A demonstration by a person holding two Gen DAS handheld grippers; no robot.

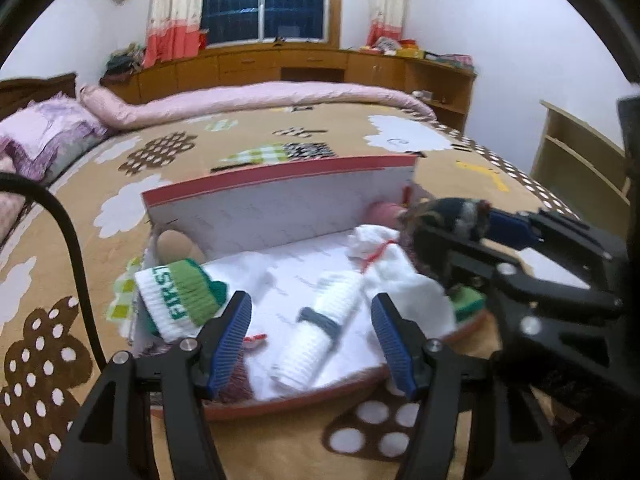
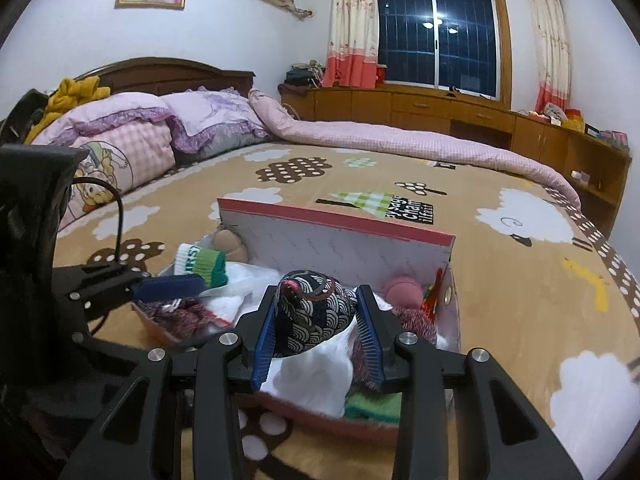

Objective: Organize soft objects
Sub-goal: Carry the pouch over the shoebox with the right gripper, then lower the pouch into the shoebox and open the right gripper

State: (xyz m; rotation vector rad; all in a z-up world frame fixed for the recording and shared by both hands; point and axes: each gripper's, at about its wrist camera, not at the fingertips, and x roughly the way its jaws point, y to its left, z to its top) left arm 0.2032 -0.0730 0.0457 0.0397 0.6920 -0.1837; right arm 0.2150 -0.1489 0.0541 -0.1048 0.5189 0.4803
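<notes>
An open box (image 1: 280, 212) with a red rim lies on the bed, its lid standing upright at the back. Inside are a white and green "FIRST" sock (image 1: 180, 292), a rolled white sock with a grey stripe (image 1: 320, 332) and a white sock tied with red thread (image 1: 392, 264). My left gripper (image 1: 312, 344) is open over the box's near edge, the striped sock lying below and between its pads. My right gripper (image 2: 320, 300) is shut on a dark wave-patterned soft pouch (image 2: 316, 316) above the box's right half (image 2: 336, 240). The pouch (image 1: 452, 212) and the right gripper (image 1: 468, 220) also show at the right of the left wrist view.
The box also holds a pink ball (image 2: 402, 290), a beige plush piece (image 2: 230, 242), a red-and-white knit item (image 2: 180, 314) and a green cloth (image 2: 374, 406). A tan patterned blanket (image 2: 500, 280) covers the bed. Pillows (image 2: 132, 140) lie left, a rolled pink quilt (image 2: 400, 140) behind. A black cable (image 1: 76, 256) hangs left.
</notes>
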